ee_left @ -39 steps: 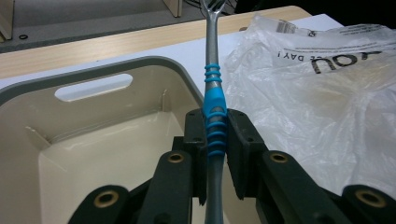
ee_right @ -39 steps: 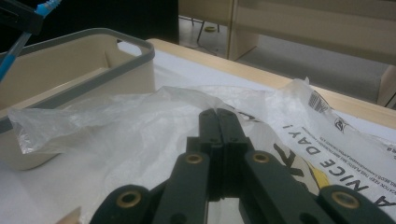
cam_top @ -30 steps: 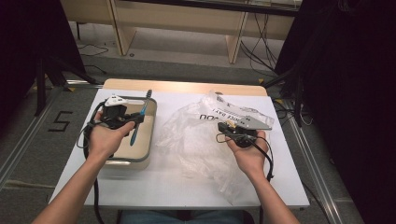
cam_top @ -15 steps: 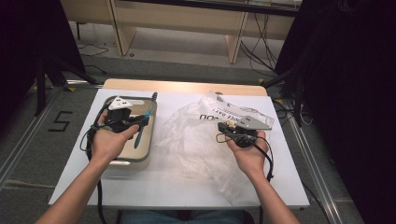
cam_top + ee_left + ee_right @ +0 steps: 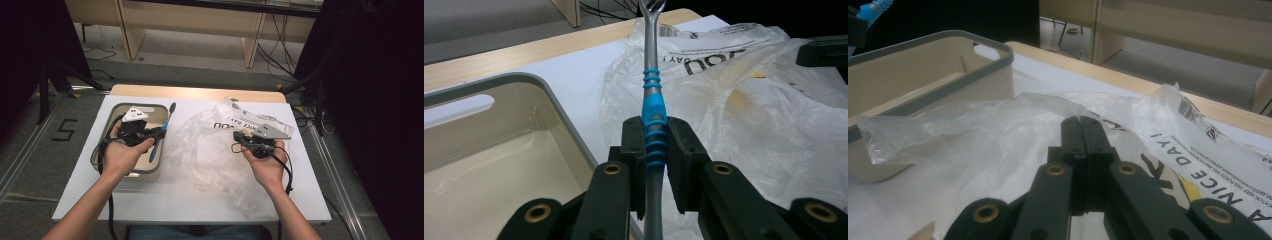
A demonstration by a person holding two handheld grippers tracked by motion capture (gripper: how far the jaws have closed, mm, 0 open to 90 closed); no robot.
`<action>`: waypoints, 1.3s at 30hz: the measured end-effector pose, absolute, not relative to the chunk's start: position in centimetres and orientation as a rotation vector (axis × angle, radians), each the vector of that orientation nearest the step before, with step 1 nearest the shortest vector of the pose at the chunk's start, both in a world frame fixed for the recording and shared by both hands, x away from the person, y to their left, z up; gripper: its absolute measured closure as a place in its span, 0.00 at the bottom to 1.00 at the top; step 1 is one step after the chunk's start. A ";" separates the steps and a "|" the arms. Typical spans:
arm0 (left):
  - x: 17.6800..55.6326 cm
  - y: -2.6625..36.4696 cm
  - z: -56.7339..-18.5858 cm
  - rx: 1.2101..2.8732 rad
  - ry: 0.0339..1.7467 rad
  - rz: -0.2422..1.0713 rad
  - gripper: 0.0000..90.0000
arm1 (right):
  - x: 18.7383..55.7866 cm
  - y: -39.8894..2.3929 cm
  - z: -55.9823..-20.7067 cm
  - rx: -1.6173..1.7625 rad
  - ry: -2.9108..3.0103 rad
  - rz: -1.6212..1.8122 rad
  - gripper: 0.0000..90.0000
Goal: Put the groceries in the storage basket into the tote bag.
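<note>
A grey toothbrush (image 5: pixel 168 119) with a blue ribbed grip (image 5: pixel 652 97) is clamped in my left gripper (image 5: pixel 160 133) (image 5: pixel 655 136), held over the right rim of a beige bin with a grey rim (image 5: pixel 98 151) (image 5: pixel 569 117). Its brush head points toward the table's far side. A crumpled clear plastic bag (image 5: pixel 210 150) (image 5: pixel 998 125) with black print lies on the white table beside the bin. My right gripper (image 5: pixel 236 141) (image 5: pixel 1080 122) rests over the bag, its jaws pressed together; I see no film between them.
The bin (image 5: pixel 943 95) looks bare inside. The table top (image 5: pixel 175 205) is white with a wooden far edge (image 5: pixel 200 92). Beyond it stand wooden furniture legs and floor cables. Dark curtains hang at both sides.
My left hand and the toothbrush have shifted a little to the right and nearer the person. The right hand has kept still.
</note>
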State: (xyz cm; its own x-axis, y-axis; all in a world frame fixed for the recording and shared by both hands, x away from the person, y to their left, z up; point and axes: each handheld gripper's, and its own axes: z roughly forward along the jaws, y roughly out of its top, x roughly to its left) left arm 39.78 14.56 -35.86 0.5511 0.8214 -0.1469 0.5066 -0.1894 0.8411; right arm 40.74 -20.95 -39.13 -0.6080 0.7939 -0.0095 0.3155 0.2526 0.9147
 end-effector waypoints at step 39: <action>37.7 9.6 -36.3 1.944 0.938 0.348 0.87 | 40.7 -21.0 -39.1 1.003 2.053 1.339 1.00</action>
State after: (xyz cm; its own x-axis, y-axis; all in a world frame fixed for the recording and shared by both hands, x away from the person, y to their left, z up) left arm 37.72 9.60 -36.30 0.6694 0.7320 -0.1271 0.4718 -0.2867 0.8338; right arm 40.71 -20.96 -39.09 -0.6107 0.7918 -0.0071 0.3127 0.2493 0.9166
